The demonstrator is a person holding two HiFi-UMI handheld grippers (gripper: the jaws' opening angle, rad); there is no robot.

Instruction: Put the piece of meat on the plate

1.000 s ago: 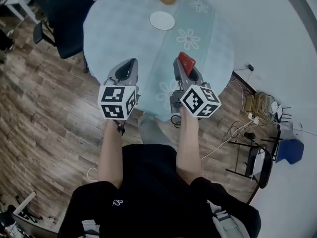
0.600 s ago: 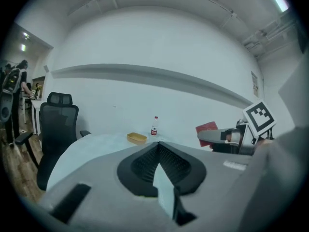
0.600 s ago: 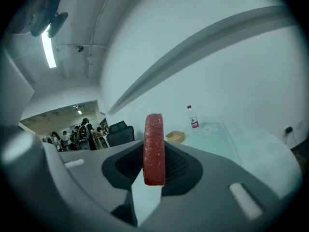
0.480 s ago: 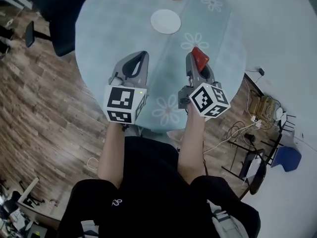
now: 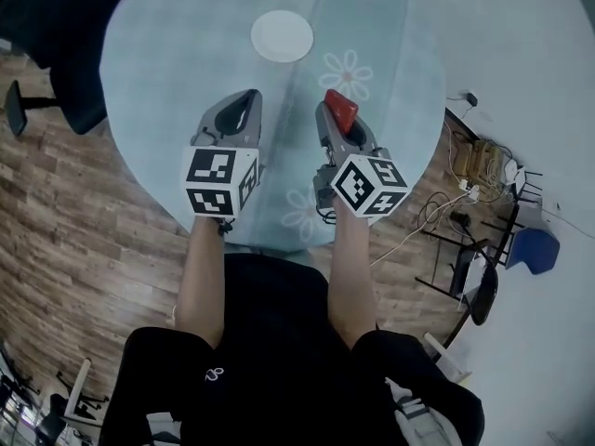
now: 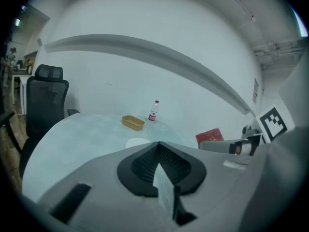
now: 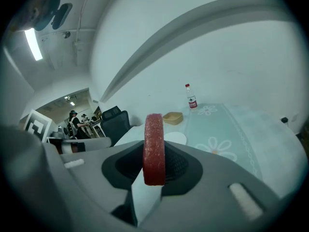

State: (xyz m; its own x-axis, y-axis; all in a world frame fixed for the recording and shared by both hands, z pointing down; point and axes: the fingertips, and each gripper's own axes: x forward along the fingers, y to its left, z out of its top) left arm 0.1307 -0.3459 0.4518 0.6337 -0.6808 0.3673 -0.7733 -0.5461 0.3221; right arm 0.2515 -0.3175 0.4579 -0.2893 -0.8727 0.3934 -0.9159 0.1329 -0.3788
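Observation:
The piece of meat (image 5: 341, 109) is a flat red slab, and my right gripper (image 5: 335, 119) is shut on it, holding it on edge above the round pale-blue table (image 5: 167, 72). Seen along the jaws in the right gripper view, the meat (image 7: 154, 149) stands upright between them. The white plate (image 5: 282, 36) lies bare farther up the table, ahead of both grippers and slightly left of the meat. The plate (image 7: 176, 138) shows just beyond the meat. My left gripper (image 5: 245, 105) hovers beside the right one, shut with nothing in it. From the left gripper view the meat (image 6: 209, 137) appears at the right.
A yellow tray (image 6: 133, 122) and a small bottle (image 6: 153, 111) stand at the table's far side behind the plate. A black office chair (image 6: 46, 100) is at the table's left. Cables and power strips (image 5: 483, 184) lie on the floor at the right.
Both grippers have moved forward over the table and a little lower, closer to the plate. The meat stays held in the right gripper.

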